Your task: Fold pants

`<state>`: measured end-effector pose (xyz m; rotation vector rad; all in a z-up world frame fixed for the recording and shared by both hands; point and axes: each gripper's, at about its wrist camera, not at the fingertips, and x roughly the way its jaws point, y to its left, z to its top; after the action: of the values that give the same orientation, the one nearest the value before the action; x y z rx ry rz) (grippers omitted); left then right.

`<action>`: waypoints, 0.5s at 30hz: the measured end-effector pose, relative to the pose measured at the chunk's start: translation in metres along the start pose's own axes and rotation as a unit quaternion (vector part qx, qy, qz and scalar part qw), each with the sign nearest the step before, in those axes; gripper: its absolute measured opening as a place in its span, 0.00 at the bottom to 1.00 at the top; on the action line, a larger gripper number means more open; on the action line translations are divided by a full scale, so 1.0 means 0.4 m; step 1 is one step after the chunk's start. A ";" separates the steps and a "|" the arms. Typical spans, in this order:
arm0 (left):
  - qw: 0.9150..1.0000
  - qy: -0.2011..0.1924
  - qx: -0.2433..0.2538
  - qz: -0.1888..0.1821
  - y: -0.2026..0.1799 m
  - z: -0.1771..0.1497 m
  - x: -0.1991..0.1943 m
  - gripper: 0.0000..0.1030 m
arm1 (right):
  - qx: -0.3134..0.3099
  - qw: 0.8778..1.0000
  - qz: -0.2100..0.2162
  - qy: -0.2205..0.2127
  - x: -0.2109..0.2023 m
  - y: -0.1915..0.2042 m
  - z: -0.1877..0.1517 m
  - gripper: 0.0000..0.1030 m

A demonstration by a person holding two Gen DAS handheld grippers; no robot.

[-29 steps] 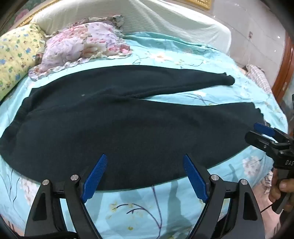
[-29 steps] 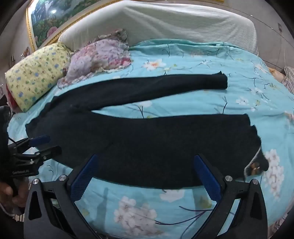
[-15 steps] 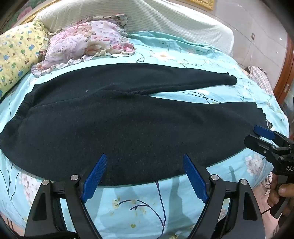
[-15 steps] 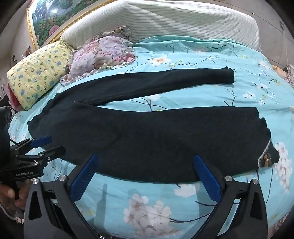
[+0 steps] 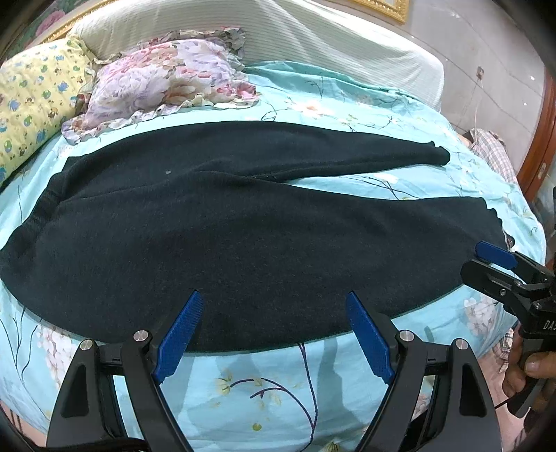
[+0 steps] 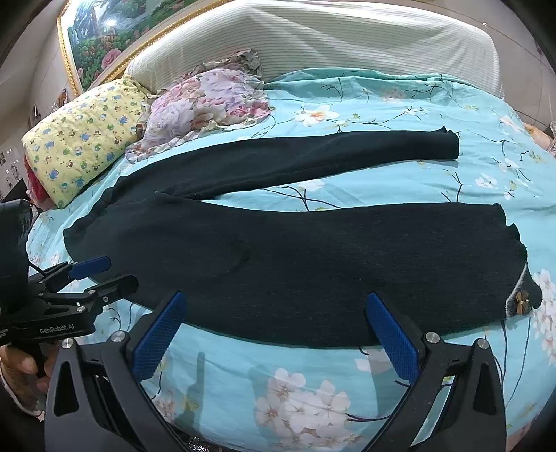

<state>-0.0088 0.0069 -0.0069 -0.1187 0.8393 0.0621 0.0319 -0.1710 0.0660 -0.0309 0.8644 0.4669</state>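
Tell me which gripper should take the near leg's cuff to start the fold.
Probably the right gripper: in the left wrist view it hovers open beside the near cuff of the dark pants. The left gripper, also open, sits at the waistband end, far from that cuff.

One pair of dark pants [image 6: 295, 257] lay on the bed, with two legs: the near leg [image 6: 382, 264] and the far leg [image 6: 312, 160]. One small bow ornament [image 6: 522, 301] sat at the near leg's right end. Two pillows were at the far left: one yellow cartoon-print pillow [image 6: 80, 149] and one pink floral pillow [image 6: 208, 101]. There was one turquoise floral bedspread [image 6: 399, 101], one striped headboard [image 6: 347, 38], and one gilt-framed painting [image 6: 100, 31]. Two grippers were counted: the left gripper [image 5: 274, 340] and the right gripper [image 6: 274, 339], each with two blue-padded fingers.
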 end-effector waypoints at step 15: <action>1.000 -0.002 -0.005 -0.004 0.007 0.002 0.003 0.83 | 0.001 1.000 -0.001 0.000 0.002 0.004 0.002 1.00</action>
<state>-0.0076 0.0099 -0.0074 -0.1303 0.8349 0.0590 0.0322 -0.1690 0.0665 -0.0301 0.8640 0.4647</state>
